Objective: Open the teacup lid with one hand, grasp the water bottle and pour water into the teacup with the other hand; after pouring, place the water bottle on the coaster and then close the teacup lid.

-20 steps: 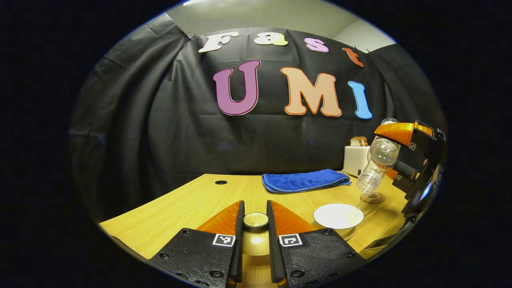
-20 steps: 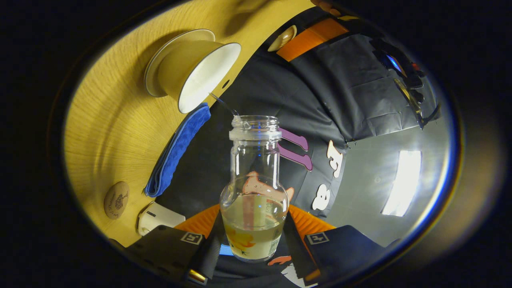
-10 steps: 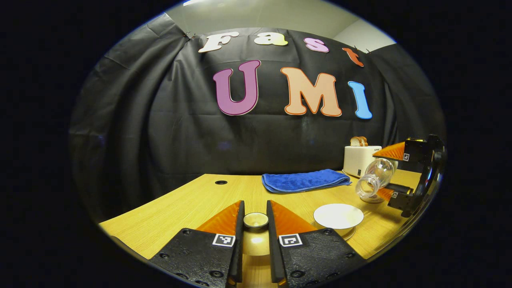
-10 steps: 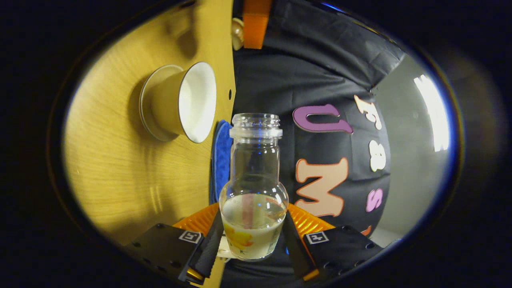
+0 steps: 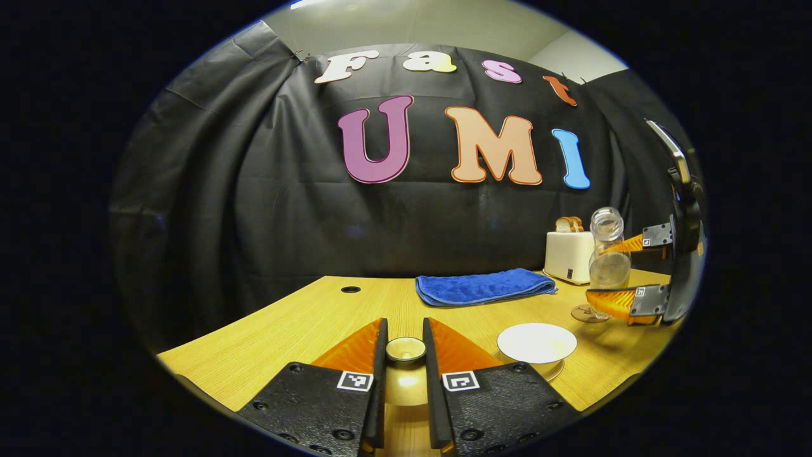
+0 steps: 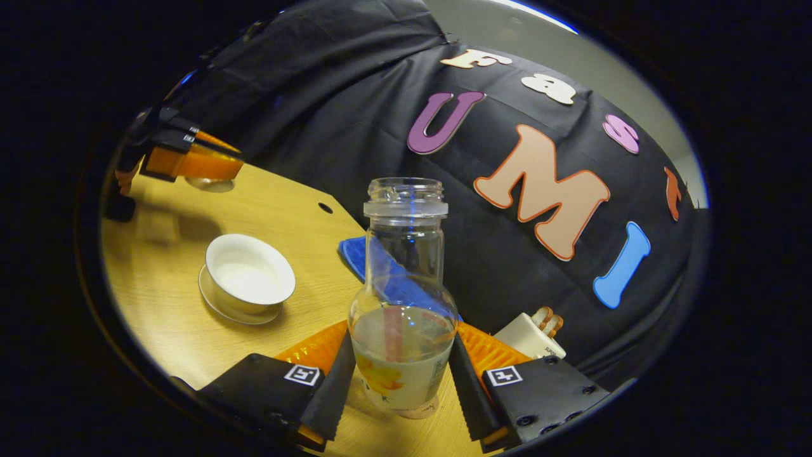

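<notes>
My left gripper (image 5: 405, 335) is shut on the knob of the teacup lid (image 5: 406, 350), held low over the wooden table (image 5: 304, 330). The open white teacup (image 5: 536, 343) stands on its saucer to the right of it. Farther right, my right gripper (image 5: 612, 273) is shut on the glass water bottle (image 5: 607, 225), which stands upright over the round coaster (image 5: 583, 313). In the right gripper view the bottle (image 6: 404, 254) is partly full between my right gripper's (image 6: 401, 343) fingers, the teacup (image 6: 249, 273) holds water, and the left gripper (image 6: 193, 164) hangs at upper left with the lid (image 6: 210, 185).
A folded blue towel (image 5: 482, 285) lies at the back of the table. A white toaster (image 5: 566, 254) with bread slices stands behind the bottle, near the table's right back corner. A cable hole (image 5: 350, 289) sits at the back left.
The bottle has swung from a pouring tilt over the teacup to upright and moved right and down over the coaster. The water stream has stopped. My left gripper has stayed still.
</notes>
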`<move>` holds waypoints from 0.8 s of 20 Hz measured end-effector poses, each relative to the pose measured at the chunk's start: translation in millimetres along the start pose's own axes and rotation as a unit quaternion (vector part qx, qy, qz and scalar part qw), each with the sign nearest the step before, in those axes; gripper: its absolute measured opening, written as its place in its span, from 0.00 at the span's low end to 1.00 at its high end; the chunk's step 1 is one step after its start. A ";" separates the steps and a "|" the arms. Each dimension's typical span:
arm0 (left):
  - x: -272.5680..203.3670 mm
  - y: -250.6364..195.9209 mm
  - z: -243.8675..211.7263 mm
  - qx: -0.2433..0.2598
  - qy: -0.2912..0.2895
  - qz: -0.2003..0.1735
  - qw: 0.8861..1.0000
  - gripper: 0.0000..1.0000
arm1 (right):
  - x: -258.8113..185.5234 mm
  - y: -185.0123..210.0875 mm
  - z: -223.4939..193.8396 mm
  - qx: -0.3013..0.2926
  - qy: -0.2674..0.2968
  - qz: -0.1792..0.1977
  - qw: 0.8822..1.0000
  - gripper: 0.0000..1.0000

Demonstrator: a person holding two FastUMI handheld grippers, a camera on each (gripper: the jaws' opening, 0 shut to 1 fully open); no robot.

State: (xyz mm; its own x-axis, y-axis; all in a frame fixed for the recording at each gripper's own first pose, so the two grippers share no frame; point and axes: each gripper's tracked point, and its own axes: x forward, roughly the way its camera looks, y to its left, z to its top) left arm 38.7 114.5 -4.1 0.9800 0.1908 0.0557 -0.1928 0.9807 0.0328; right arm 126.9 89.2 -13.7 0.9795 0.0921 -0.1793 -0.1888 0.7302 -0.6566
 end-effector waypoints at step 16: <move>-0.2 1.0 -0.3 0.000 0.000 0.002 1.000 0.25 | 30.9 -69.8 -84.9 0.276 0.065 -0.037 0.958 0.81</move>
State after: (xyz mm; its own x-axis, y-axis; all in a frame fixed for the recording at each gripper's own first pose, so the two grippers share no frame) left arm 38.3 115.5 -4.4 0.9794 0.1941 0.0561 -0.1960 0.9801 0.0320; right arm 164.3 -16.4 -35.7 0.9647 -0.0330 -0.2612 -0.0177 0.9818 -0.1891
